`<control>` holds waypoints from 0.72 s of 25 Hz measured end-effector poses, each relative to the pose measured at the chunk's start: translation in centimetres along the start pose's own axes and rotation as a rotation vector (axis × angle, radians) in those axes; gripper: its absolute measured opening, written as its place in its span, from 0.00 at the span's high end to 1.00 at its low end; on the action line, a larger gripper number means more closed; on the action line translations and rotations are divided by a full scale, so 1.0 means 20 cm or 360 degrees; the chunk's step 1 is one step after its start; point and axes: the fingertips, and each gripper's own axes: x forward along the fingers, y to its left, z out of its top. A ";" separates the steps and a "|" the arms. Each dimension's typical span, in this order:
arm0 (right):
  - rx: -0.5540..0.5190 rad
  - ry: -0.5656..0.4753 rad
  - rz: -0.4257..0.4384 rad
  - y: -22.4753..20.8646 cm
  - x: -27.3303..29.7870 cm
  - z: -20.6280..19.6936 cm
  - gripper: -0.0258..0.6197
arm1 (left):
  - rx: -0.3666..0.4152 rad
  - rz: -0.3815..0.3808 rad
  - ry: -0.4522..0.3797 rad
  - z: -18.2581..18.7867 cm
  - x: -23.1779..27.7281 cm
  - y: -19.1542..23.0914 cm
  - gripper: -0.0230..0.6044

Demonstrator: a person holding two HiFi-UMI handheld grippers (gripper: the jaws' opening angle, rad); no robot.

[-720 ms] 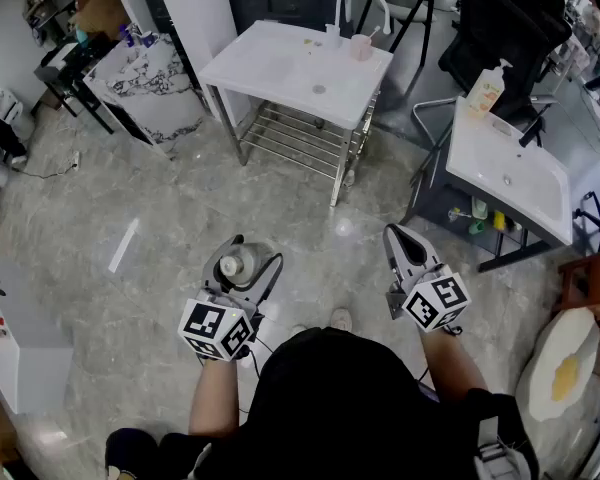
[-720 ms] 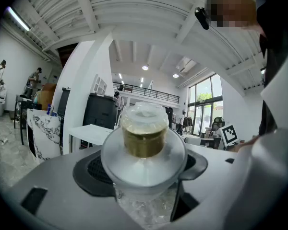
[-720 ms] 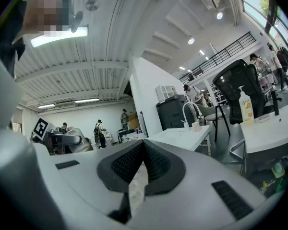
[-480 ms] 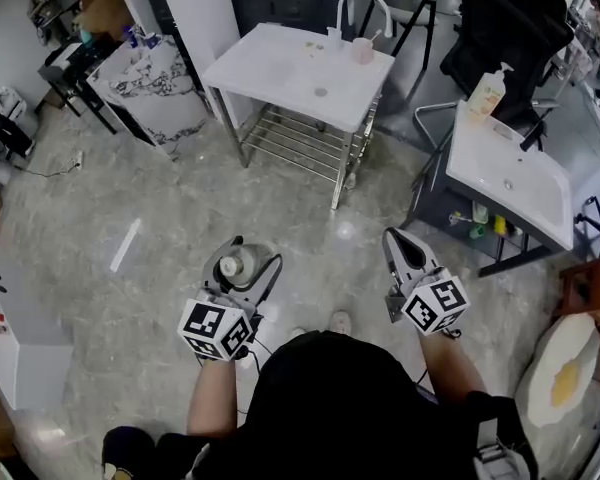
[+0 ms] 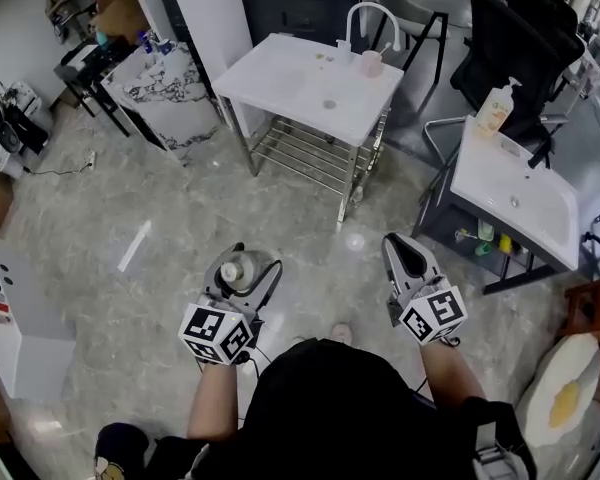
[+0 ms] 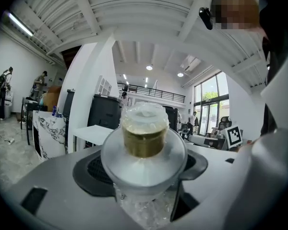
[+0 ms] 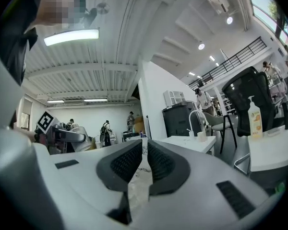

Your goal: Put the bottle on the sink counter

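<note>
Your left tongs (image 5: 242,258) are clamped on the bottle (image 5: 237,271), one pad on each side of its clear body. It is held neck up above the grey floor (image 5: 170,218), just in front of your knees. It is well short of the white sink table (image 5: 280,83) ahead of you. Your right tongs (image 5: 400,253) are pressed together with nothing between them, held level with the left pair and well apart from the bottle.

In the left gripper view the bottle (image 6: 144,143) shows only its wrapped gold cap and rounded shoulder. The lower body is hidden behind the pads and cut off at the bottom edge. In the head view you see just its top.

Count one gripped bottle and two pairs of tongs. There are two sink tables: the one ahead and a second sink table (image 5: 515,183) off to the right. One pump bottle (image 5: 495,108) stands at that second table's far edge.
</note>
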 end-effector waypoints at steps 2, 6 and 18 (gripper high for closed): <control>-0.0014 -0.0017 0.0009 0.00 0.01 0.01 0.91 | -0.0004 0.0012 -0.0014 0.01 0.00 0.02 0.40; -0.0023 -0.0037 0.0063 0.02 0.03 0.01 0.89 | -0.0020 0.0043 -0.0036 0.03 -0.02 0.06 0.40; 0.0093 -0.0011 0.0012 0.21 -0.25 -0.02 0.63 | -0.0019 0.0044 0.0081 0.07 -0.28 -0.07 0.40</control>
